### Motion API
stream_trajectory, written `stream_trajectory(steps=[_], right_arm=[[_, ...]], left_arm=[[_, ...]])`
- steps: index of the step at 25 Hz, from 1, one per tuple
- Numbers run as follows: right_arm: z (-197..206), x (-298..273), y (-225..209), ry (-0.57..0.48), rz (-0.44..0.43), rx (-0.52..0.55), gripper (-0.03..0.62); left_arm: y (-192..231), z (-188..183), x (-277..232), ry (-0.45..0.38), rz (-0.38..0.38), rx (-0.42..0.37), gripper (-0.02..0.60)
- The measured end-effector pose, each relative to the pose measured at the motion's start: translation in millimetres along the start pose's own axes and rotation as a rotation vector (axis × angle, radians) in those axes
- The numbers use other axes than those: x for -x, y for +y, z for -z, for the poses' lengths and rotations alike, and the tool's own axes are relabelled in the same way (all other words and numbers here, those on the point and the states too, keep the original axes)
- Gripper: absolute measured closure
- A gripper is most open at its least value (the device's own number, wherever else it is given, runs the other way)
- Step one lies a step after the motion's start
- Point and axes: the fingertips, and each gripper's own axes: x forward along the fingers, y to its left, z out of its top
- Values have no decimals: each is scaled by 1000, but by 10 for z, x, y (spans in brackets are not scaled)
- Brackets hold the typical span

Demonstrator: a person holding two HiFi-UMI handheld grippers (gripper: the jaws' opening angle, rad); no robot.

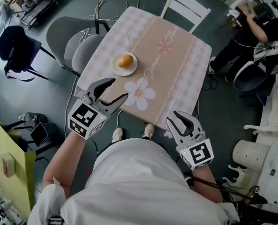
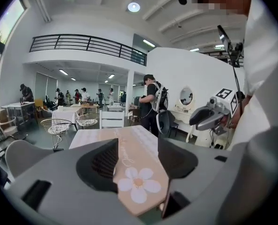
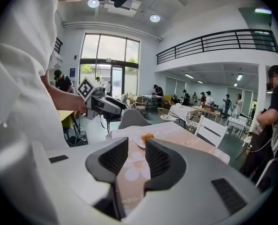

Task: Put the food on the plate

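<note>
A round orange-brown piece of food (image 1: 125, 60) lies on a small white plate (image 1: 115, 67) at the left side of the table (image 1: 181, 74). My left gripper (image 1: 118, 89) hovers over the table's near left corner, a short way in front of the plate, open with nothing between its jaws. My right gripper (image 1: 182, 122) hangs off the near right edge, jaws a little apart and empty. In the right gripper view the food (image 3: 147, 136) and plate (image 3: 139, 144) show just beyond the jaws. The left gripper view looks along the flower-printed runner (image 2: 138, 184).
Two grey chairs (image 1: 71, 43) stand at the table's left and a white chair (image 1: 188, 6) at its far end. A person (image 1: 258, 32) sits to the far right near white furniture (image 1: 277, 107). A yellow-green box (image 1: 10, 165) stands on the floor at left.
</note>
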Motion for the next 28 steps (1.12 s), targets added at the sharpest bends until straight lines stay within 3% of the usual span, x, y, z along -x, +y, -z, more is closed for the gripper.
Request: stream_trajectory(steps=[3,9,16,21,28], right_arm=[[-66,-74,132,-8,-8,-3,482],[-184,-187,394,-13,-11,6,505],[-271,-313,781,-10,-14,17,537],[-330,-427,1040,8,-20,46,553],[-402,-521,1328,23,-30,72,566]], left_arm=[[-133,-77,199,-44,25,32,353],[-308,-78,504,-56,67,53,570],[-395,-17,779,-75,158,100,572],[-479,127,956,-51,196,46,572],[-535,274,1147,-28,238,41,572]])
